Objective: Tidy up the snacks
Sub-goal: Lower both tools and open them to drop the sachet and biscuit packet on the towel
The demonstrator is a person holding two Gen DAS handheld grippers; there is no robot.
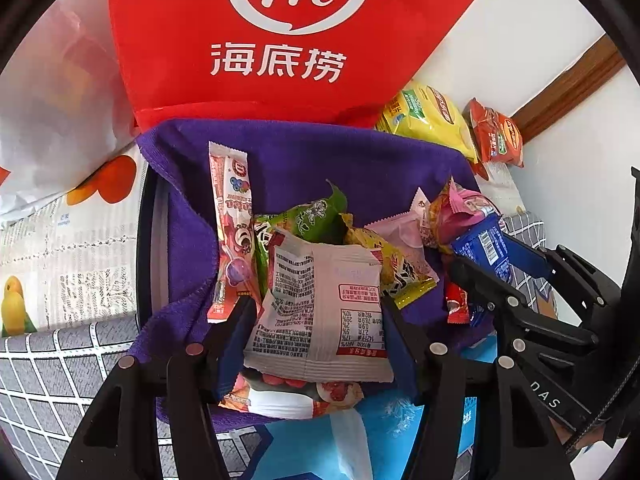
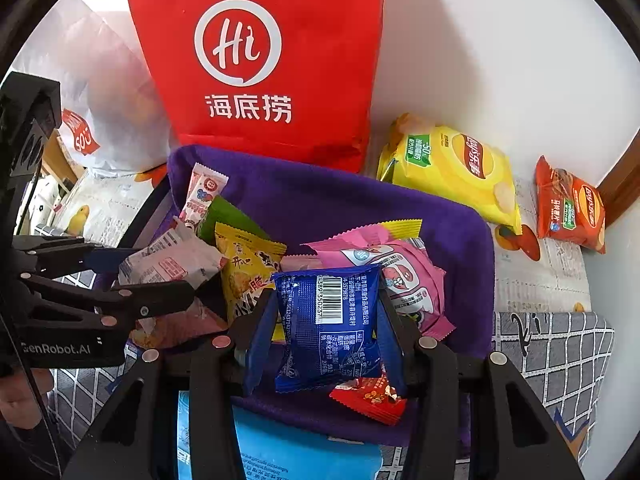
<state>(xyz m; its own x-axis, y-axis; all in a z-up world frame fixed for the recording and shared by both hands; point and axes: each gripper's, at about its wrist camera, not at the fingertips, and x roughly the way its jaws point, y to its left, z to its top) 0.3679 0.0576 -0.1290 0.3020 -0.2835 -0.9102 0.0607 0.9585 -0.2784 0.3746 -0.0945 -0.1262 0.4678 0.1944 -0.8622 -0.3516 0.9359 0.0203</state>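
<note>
A basket lined with purple cloth (image 1: 320, 160) holds a heap of small snack packets. My left gripper (image 1: 316, 300) is shut on a white packet (image 1: 320, 276) with a printed nutrition label, held just above the heap. A long pink candy packet (image 1: 232, 232), a green packet (image 1: 312, 212) and a yellow packet (image 1: 384, 264) lie behind it. My right gripper (image 2: 327, 296) is shut on a blue packet (image 2: 332, 340) with a barcode, over a pink packet (image 2: 404, 276) and a red one (image 2: 372, 400). The two grippers hang side by side over the basket.
A red paper bag (image 1: 280, 40) stands against the wall behind the basket. A yellow chip bag (image 2: 452, 168) and an orange chip bag (image 2: 572, 204) lie at the back right. A white plastic bag (image 1: 60, 120) sits left, and a light-blue pack (image 2: 280, 448) lies in front.
</note>
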